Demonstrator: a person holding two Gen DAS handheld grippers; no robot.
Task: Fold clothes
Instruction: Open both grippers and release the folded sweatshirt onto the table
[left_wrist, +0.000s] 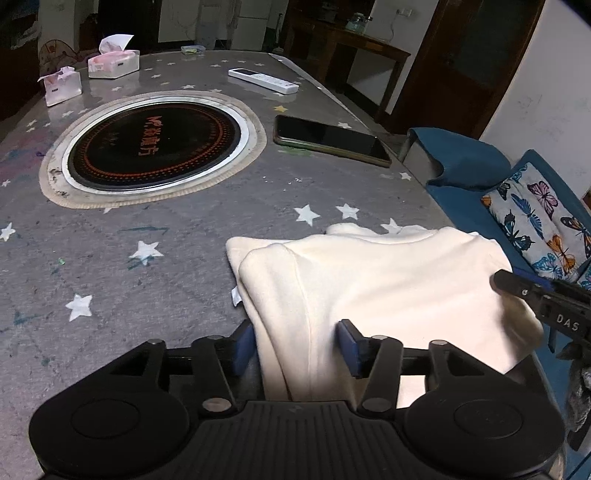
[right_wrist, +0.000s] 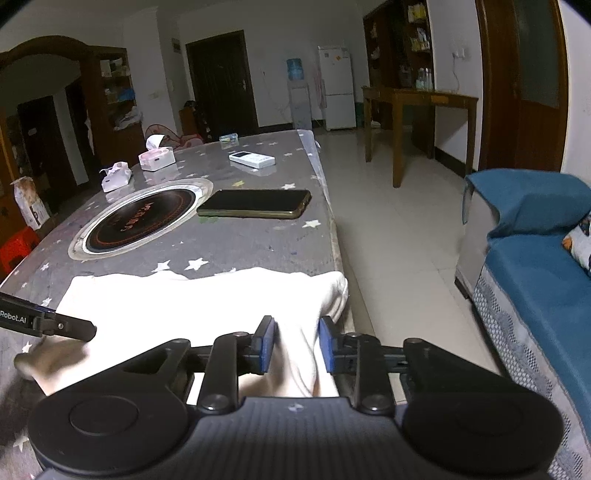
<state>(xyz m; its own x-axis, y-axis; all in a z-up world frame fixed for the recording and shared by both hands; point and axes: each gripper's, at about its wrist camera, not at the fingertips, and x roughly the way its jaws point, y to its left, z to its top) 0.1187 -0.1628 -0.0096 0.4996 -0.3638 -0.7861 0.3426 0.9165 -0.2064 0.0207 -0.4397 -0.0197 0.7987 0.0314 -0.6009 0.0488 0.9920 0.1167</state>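
A cream-white garment (left_wrist: 388, 280) lies folded in a thick stack at the near right corner of the grey star-patterned table (left_wrist: 147, 258). My left gripper (left_wrist: 295, 343) stands open at the stack's near left part, a ridge of cloth running loosely between its blue pads. My right gripper (right_wrist: 297, 343) is open too, astride the garment (right_wrist: 203, 302) near its right end, at the table's edge. In the left wrist view a finger (left_wrist: 517, 286) of the right gripper reaches over the cloth from the right. A left gripper finger (right_wrist: 74, 328) shows at the left of the right wrist view.
A dark phone (left_wrist: 332, 140) lies beyond the garment, beside a round black cooktop (left_wrist: 155, 144) set into the table. Farther back are a white remote (left_wrist: 263, 80) and two tissue boxes (left_wrist: 113, 63). A blue sofa (right_wrist: 535, 266) with a butterfly cushion (left_wrist: 543, 229) stands right of the table.
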